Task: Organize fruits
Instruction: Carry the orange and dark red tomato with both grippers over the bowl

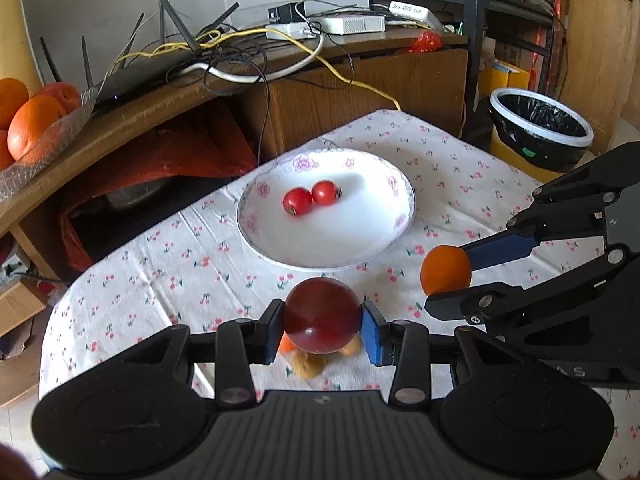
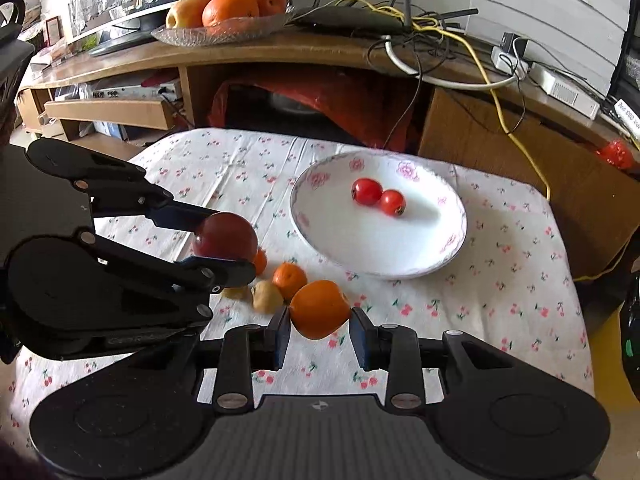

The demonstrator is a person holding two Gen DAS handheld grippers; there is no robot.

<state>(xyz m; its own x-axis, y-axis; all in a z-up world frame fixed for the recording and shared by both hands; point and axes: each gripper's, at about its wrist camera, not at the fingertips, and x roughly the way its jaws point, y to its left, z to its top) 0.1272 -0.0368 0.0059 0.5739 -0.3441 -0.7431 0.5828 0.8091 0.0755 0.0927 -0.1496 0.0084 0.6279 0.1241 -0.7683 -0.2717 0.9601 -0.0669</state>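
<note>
Two small red tomatoes [image 1: 311,197] already lie in the white floral-rimmed plate [image 1: 280,248]. The left gripper [image 1: 322,326] pinches a dark red round fruit [image 1: 321,314] and the right gripper [image 2: 320,330] pinches a small orange citrus [image 2: 320,309], both above the cherry-print tablecloth [image 2: 500,280]. Several small orange and yellowish fruits [image 2: 280,286] remain on the cloth, so I judge the task partly done

You get soft, bright daylight in both views; it bleaches the white bowl [image 1: 325,236] so far that its inside loses all shading, and just beside the two red tomatoes [image 1: 311,198] only a faint grey shadow shows. Nearer the lens than the bowl, the dark red fruit [image 1: 321,314] carries a small highlight, while the little fruits [image 1: 308,362] below it are smeared and out of focus. Beyond the bowl the desk edge [image 2: 256,54] bows from fisheye distortion, and the corners go black.
</note>
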